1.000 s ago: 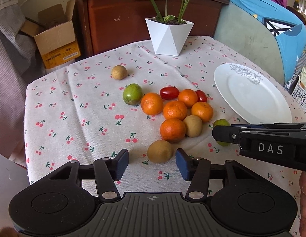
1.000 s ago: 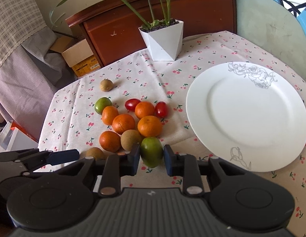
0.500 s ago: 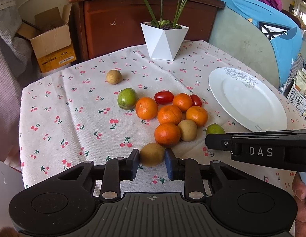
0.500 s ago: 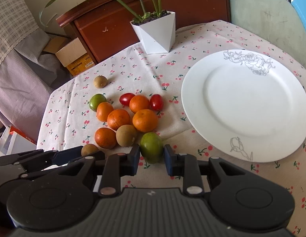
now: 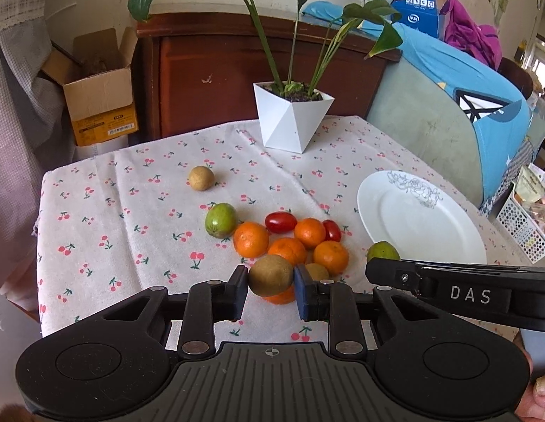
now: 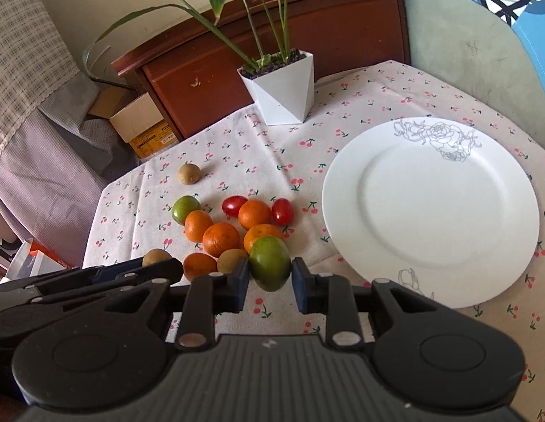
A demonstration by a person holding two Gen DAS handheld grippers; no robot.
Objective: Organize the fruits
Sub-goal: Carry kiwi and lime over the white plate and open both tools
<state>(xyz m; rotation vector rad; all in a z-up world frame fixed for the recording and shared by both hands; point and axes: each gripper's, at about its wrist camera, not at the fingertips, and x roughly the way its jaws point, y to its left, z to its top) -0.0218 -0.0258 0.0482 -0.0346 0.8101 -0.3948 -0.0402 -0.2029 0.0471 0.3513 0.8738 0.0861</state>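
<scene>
My left gripper (image 5: 271, 286) is shut on a brown kiwi (image 5: 270, 275), held just above the cherry-print tablecloth (image 5: 124, 232). My right gripper (image 6: 269, 281) is shut on a green fruit (image 6: 269, 263), lifted beside the white plate (image 6: 430, 211). Behind both lies a cluster of several oranges (image 5: 251, 239), two red tomatoes (image 5: 280, 222), another kiwi (image 5: 316, 271) and a second green fruit (image 5: 220, 219). One small brown fruit (image 5: 201, 178) sits apart at the back. In the left wrist view the right gripper's arm crosses the lower right, with its green fruit (image 5: 382, 251) showing above it.
A white angular plant pot (image 5: 291, 119) stands at the table's far edge, with a wooden cabinet (image 5: 244, 66) behind it. A cardboard box (image 5: 96, 95) sits to the left, and a padded chair with blue cloth (image 5: 458, 98) to the right. A white basket (image 5: 522, 225) is past the plate.
My left gripper closed on the kiwi and lifted it off the cloth. My right gripper, keeping the green fruit, rose a little as well.
</scene>
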